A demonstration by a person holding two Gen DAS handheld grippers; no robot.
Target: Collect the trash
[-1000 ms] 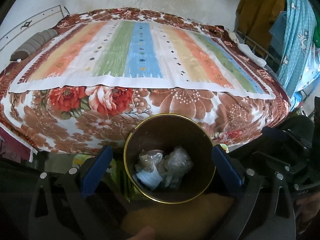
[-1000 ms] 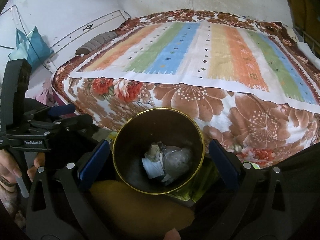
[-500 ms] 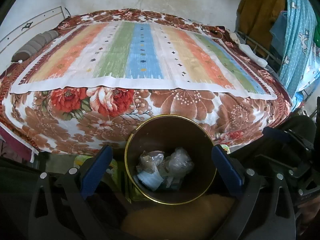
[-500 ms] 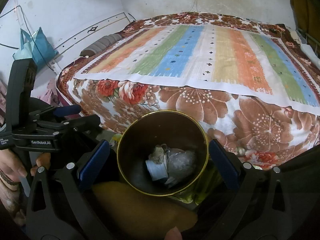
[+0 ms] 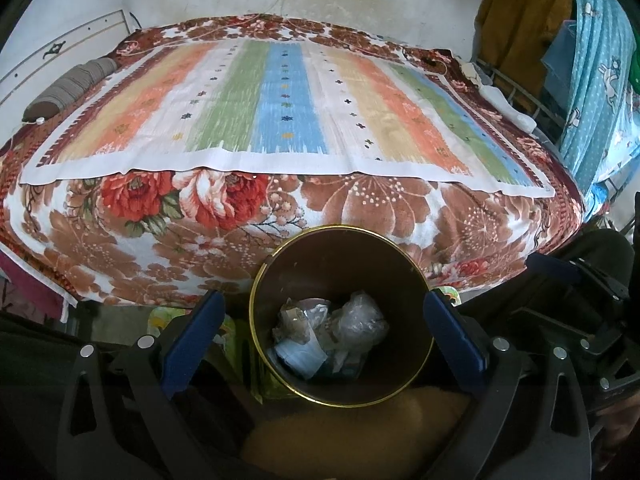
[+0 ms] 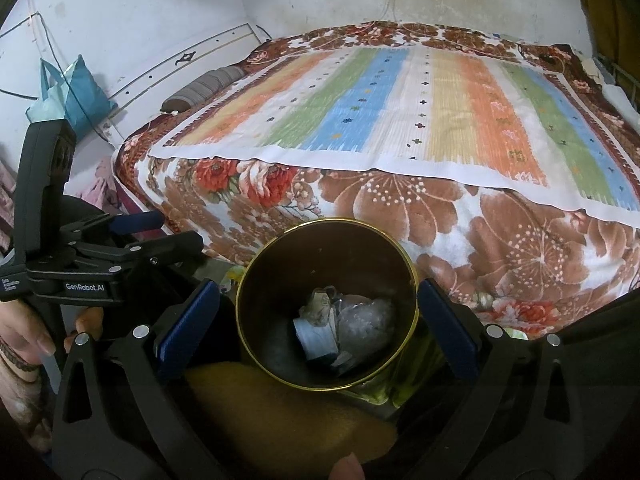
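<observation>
A dark round bin with a gold rim (image 5: 340, 268) stands on the floor against the foot of the bed. Inside lies crumpled trash (image 5: 332, 332): clear plastic, paper and a pale blue mask-like piece. My left gripper (image 5: 323, 300) hangs open over the bin, its blue pads (image 5: 192, 336) to either side of the rim. The right wrist view has the same bin (image 6: 320, 248) and trash (image 6: 344, 328) between the pads of my open right gripper (image 6: 318, 288). Neither gripper holds anything. The left gripper (image 6: 176, 232) also appears from the side at left.
A bed with a floral blanket (image 5: 360, 208) and a striped sheet (image 5: 280, 108) fills the background. A grey roll (image 5: 68, 88) lies at its left edge. Blue cloth (image 5: 596, 80) hangs at right. A mustard cushion (image 5: 360, 436) lies below the bin, and a hand (image 6: 24, 332) holds the left gripper's handle.
Both cameras have risen and tilted up slightly, so more of the wall behind the bed shows. The bin and its contents have not moved. Both grippers stay open.
</observation>
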